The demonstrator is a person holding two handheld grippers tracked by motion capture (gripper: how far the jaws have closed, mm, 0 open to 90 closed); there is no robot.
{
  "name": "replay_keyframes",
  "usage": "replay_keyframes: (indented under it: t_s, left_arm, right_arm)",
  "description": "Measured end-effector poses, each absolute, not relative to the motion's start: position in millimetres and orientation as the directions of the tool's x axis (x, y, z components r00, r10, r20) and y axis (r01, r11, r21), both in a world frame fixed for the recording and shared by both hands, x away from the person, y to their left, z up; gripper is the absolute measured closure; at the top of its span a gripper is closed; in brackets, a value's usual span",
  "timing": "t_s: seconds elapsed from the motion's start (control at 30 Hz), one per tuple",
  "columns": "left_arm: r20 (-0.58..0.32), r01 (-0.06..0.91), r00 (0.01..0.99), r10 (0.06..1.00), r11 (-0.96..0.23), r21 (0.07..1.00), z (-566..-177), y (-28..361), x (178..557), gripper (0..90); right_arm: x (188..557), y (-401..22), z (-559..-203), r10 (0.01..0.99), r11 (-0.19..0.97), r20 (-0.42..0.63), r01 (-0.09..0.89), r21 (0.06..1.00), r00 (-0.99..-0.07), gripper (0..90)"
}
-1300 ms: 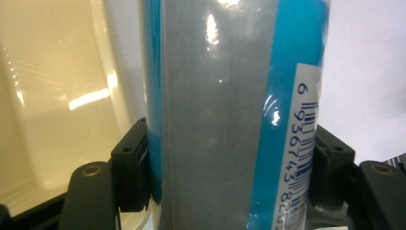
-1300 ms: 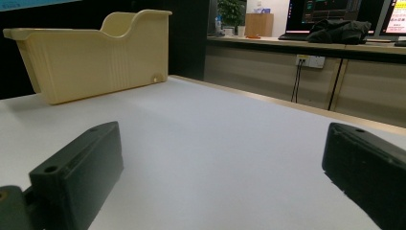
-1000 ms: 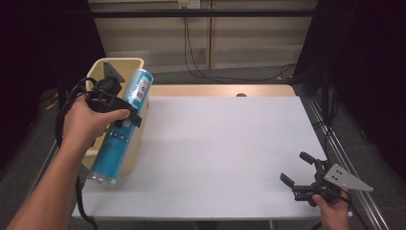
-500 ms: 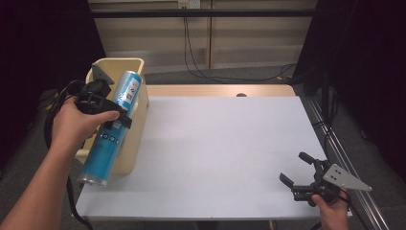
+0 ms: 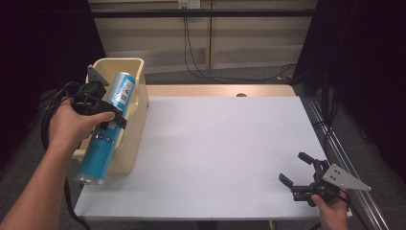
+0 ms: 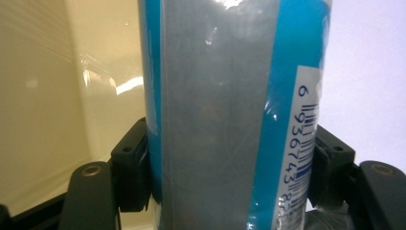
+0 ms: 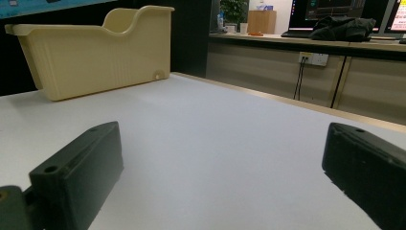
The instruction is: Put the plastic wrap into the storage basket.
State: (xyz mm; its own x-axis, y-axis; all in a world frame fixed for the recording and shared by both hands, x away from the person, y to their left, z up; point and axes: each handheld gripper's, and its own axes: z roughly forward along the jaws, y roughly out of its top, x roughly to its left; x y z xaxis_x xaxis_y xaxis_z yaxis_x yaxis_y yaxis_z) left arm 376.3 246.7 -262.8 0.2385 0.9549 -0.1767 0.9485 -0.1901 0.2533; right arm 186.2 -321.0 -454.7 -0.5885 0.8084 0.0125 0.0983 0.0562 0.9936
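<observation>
Currently, we hold the blue tube (image 5: 106, 125) clamped in the left gripper (image 5: 98, 108), tilted above the beige bin (image 5: 136, 103) at the counter (image 5: 215, 143) edge. Lowering and release remain. Our right gripper (image 5: 300, 175) rests wide open, holding nothing.

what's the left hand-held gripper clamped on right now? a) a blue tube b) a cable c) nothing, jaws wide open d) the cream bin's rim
a: the left hand-held gripper has both jaws pressed on the blue tube, held above the cream bin.
</observation>
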Motion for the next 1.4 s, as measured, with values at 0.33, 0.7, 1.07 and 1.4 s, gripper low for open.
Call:
replay_keyframes:
  t_s: [0.33, 0.7, 1.07, 1.4]
  left_arm:
    - [-0.158, 0.952, 0.223, 0.962, -0.180, 0.247, -266.4, 253.3, 379.0, 32.1]
    - [-0.134, 0.950, 0.205, 0.970, -0.164, 0.266, -269.5, 259.4, 386.0, 32.1]
    - [-0.130, 0.946, 0.190, 0.973, -0.146, 0.288, -279.8, 258.7, 391.3, 31.9]
    - [-0.130, 0.949, 0.185, 0.974, -0.143, 0.281, -283.0, 259.9, 392.3, 31.6]
  right_arm:
    - [186.2, -321.2, -455.1, 0.808, 0.055, 0.014, 0.100, 0.994, -0.589, 0.0]
    - [186.5, -320.7, -455.3, 0.807, 0.057, 0.013, 0.099, 0.993, -0.590, 0.0]
    - [186.3, -320.3, -455.3, 0.803, 0.058, 0.013, 0.099, 0.993, -0.596, 0.0]
    - [186.7, -319.9, -455.5, 0.802, 0.061, 0.012, 0.102, 0.993, -0.598, 0.0]
